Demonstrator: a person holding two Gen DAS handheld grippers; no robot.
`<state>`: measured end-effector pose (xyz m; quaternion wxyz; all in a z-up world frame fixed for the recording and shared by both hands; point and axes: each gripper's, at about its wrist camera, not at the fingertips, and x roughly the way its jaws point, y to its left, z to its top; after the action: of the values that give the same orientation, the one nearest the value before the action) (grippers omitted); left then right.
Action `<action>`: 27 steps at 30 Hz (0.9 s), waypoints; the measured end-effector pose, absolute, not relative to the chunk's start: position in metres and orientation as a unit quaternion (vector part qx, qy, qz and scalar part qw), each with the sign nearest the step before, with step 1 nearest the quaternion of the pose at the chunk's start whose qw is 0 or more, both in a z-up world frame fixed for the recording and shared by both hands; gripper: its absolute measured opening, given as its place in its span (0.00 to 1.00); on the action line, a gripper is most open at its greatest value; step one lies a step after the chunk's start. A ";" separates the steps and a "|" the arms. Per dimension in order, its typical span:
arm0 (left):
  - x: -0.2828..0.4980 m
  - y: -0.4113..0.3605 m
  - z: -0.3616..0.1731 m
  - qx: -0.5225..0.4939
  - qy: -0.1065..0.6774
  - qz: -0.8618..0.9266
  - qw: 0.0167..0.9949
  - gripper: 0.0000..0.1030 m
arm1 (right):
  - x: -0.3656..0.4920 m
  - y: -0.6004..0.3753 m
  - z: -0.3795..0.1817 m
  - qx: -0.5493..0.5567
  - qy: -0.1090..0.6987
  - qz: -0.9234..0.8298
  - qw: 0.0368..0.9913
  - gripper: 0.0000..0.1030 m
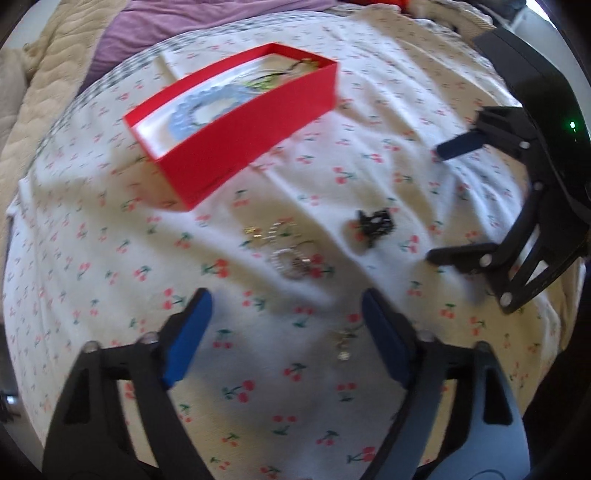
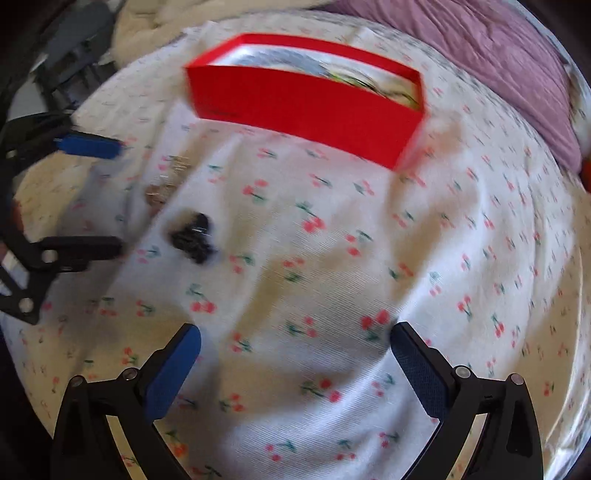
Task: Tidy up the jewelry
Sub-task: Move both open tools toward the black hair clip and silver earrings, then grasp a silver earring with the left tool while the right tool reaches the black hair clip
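While spread over a white cherry-print sheet (image 1: 110,258) on a bed, jewelry in several loose groups. Red box (image 1: 258,122), lid off, upper centre of left wrist view; inside, pale blue beaded bracelet (image 1: 192,110) plus blurred green-and-dark pieces at far end. Silver rings and chain cluster (image 1: 291,254) on sheet, near side of box, apart from it. Black clip-like piece (image 1: 375,221) just right of that cluster, not touching. Small gold chain piece (image 1: 343,343) close to inner face of one left finger pad; contact not discernible.

Left tongs (image 1: 286,332): released, jaws wide, nothing between pads.

Right tongs (image 2: 295,369): released, jaws wide, only bare sheet between pads; black piece well ahead and to the left.

Purple fabric (image 1: 184,22) beyond box. Both views motion-blurred.
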<state>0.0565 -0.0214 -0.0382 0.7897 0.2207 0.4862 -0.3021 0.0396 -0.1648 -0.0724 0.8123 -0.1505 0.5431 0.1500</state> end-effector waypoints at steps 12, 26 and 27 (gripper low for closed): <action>0.056 -0.026 -0.035 0.199 0.486 -0.355 0.773 0.46 | 0.038 -0.130 -0.063 -0.136 0.521 0.224 0.812 0.88; 0.068 -0.036 -0.044 0.208 0.492 -0.341 0.774 0.37 | 0.052 -0.128 -0.064 -0.144 0.518 0.219 0.814 0.83; 0.070 -0.036 -0.044 0.206 0.493 -0.340 0.774 0.37 | 0.053 -0.127 -0.064 -0.144 0.517 0.218 0.815 0.82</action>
<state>0.0695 -0.0359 -0.0441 0.7739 0.2064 0.4927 -0.3401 0.0529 -0.1272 -0.0637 0.8149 -0.1442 0.5172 0.2181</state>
